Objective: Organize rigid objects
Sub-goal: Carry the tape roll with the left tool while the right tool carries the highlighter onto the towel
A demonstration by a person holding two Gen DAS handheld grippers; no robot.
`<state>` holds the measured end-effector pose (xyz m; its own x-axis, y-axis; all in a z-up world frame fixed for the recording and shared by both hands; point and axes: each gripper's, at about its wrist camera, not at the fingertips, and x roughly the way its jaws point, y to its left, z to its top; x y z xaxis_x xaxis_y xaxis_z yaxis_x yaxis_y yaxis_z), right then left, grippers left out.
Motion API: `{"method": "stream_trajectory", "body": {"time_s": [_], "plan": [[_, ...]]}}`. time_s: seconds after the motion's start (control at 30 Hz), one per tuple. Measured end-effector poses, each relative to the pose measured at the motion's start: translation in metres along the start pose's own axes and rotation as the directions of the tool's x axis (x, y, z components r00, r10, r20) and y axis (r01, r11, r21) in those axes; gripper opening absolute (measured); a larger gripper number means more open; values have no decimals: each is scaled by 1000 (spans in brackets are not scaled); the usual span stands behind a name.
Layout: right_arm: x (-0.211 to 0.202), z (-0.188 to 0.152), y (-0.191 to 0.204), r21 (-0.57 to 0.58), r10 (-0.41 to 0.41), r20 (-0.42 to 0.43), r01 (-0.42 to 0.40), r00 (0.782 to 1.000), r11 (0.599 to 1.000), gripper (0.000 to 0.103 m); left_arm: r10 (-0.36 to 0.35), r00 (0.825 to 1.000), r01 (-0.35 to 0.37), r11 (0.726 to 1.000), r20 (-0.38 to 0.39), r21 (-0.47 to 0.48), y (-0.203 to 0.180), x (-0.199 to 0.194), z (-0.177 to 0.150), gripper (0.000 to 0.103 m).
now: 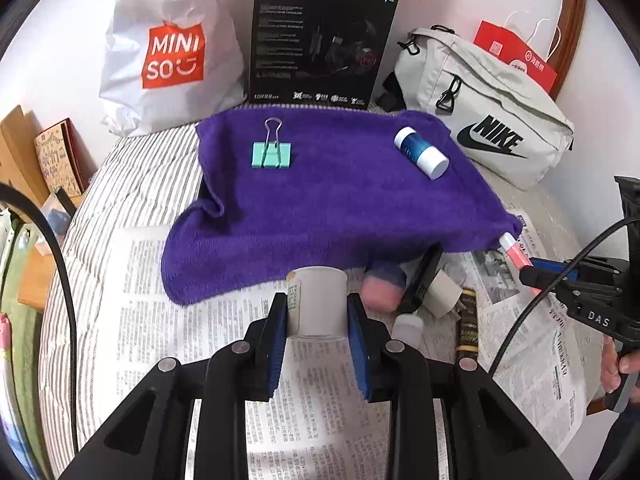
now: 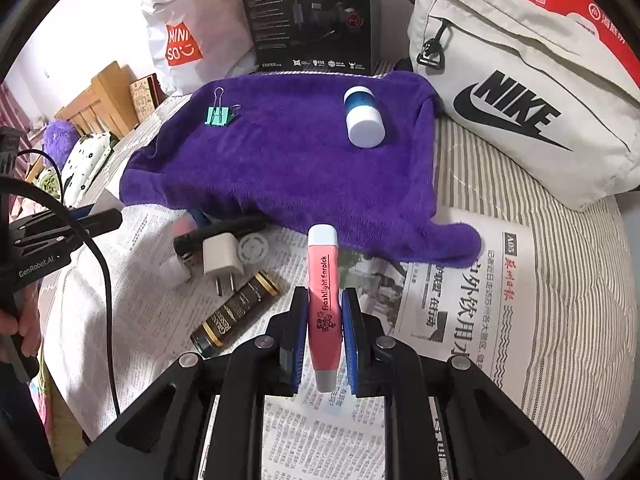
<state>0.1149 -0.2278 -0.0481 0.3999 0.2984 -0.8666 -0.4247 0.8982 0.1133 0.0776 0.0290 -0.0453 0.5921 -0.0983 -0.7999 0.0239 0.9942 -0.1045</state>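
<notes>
My left gripper [image 1: 317,300] is shut on a small white cylinder bottle [image 1: 320,292], held above the newspaper. My right gripper [image 2: 325,294] is shut on a pink flashlight earpick [image 2: 323,276] with white ends, which sticks out past the fingertips. A purple towel [image 1: 340,192] lies ahead of both, bearing a mint binder clip [image 1: 272,152] on its left and a blue-and-white bottle [image 1: 420,152] lying on its right. On the newspaper below the towel sit a white charger plug [image 2: 220,258], a dark gold-banded tube [image 2: 236,312] and a pink ball [image 1: 382,290].
Along the wall stand a white Miniso bag [image 1: 168,52], a black headset box [image 1: 320,40] and a grey Nike bag [image 1: 492,120]. Newspaper [image 2: 472,300] covers striped bedding [image 1: 132,184]. A wooden shelf [image 1: 24,152] is at the left edge. A hand [image 1: 616,364] grips the right tool.
</notes>
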Motion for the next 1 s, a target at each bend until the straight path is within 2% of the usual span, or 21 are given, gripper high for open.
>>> {"method": "stream_trajectory", "body": {"time_s": [0.5, 1.0], "plan": [[5, 42, -8, 17, -16, 33, 15, 999, 1000, 17, 15, 999, -15, 1000, 43, 9, 5, -4, 38, 27], [40, 82, -23, 14, -36, 4, 36, 999, 999, 17, 22, 1000, -21, 1000, 21, -8, 22, 29, 72, 27]]}}
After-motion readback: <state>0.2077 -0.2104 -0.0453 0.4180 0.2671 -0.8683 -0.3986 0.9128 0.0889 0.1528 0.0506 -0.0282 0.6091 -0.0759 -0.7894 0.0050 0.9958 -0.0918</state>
